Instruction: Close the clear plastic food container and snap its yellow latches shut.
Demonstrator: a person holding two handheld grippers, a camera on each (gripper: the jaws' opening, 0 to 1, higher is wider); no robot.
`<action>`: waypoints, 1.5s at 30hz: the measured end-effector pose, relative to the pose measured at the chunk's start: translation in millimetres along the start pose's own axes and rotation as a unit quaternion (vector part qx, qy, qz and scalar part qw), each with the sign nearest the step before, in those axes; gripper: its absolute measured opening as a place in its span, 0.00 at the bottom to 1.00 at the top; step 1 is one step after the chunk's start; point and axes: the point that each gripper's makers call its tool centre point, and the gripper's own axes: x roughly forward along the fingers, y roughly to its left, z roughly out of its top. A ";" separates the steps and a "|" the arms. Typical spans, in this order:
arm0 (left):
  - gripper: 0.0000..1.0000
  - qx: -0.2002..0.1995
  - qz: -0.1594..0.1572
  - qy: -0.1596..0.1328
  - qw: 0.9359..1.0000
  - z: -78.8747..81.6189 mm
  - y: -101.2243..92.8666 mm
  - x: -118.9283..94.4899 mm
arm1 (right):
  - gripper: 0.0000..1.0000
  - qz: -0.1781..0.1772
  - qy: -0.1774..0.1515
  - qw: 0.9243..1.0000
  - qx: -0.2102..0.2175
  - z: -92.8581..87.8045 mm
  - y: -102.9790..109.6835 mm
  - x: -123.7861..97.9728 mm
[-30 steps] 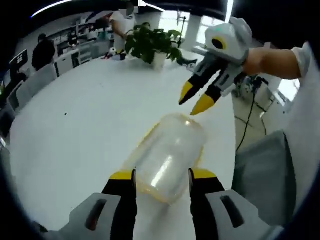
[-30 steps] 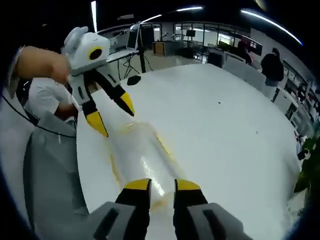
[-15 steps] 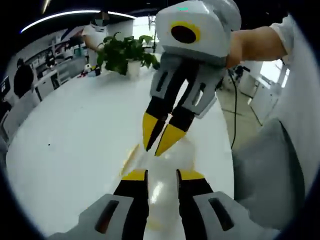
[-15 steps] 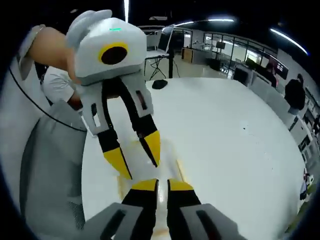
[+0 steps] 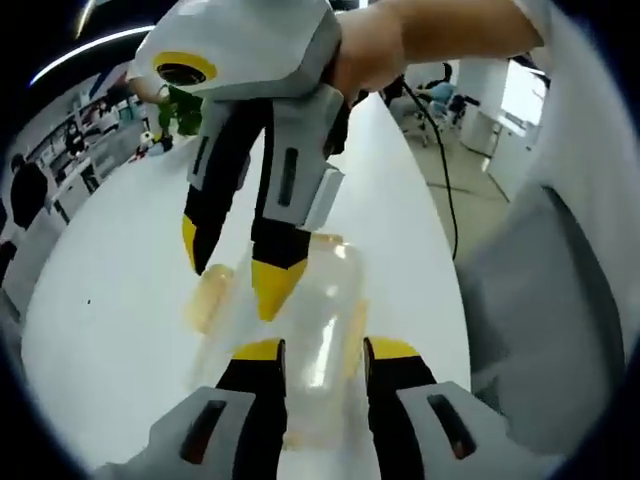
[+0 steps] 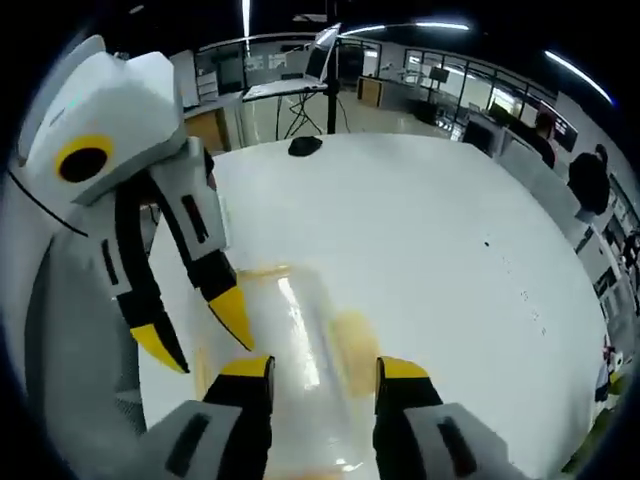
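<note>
Standing over the white tabletop [image 5: 110, 300], w/ both tools working close together on one box. In the left gripper view, far left, ppl and desks sit in the background, a green plant [image 5: 180, 108] by the far edge of the tabletop. Next comes the right hand-held gripper [image 5: 235, 275], reaching down from the top, held by a bare forearm [image 5: 430, 35]; its yellow-tipped jaws are spread, one tip beside the yellow latch [image 5: 208, 297] on the container's left side, the other over the clear lid. Whether either tip touches, can't tell. The clear plastic food container [image 5: 320, 320] lies on the tabletop near its right edge. The left hand-held gripper [image 5: 322, 350] rises from below, jaws apart w/ the container's near end between them, not visibly clamped on it. Grey fabric [image 5: 540, 310] is at the right.

In the right gripper view, the left hand-held gripper [image 6: 195, 335] comes in from the left, jaws parted, tips down by the container [image 6: 290, 330]'s left side. Right hand-held gripper [image 6: 322, 368] at the bottom, jaws wide, straddling the container w/o gripping. A yellow latch [image 6: 352, 340] shows on the container's right side. A small dark object [image 6: 304, 146] sits far off on the tabletop [image 6: 420, 230].
</note>
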 end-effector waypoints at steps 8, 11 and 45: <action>0.40 0.053 0.020 0.024 0.998 -6.6 -2.0 8.1 | 0.39 0.086 0.060 0.994 -0.035 -10.4 16.2 10.6; 0.42 0.064 0.028 0.030 0.997 -4.9 -2.9 12.2 | 0.43 0.087 0.063 0.994 -0.036 -6.6 8.9 12.6; 0.43 0.116 0.086 0.048 0.988 -7.7 2.9 21.4 | 0.41 0.214 0.204 0.955 -0.031 -18.3 20.8 23.5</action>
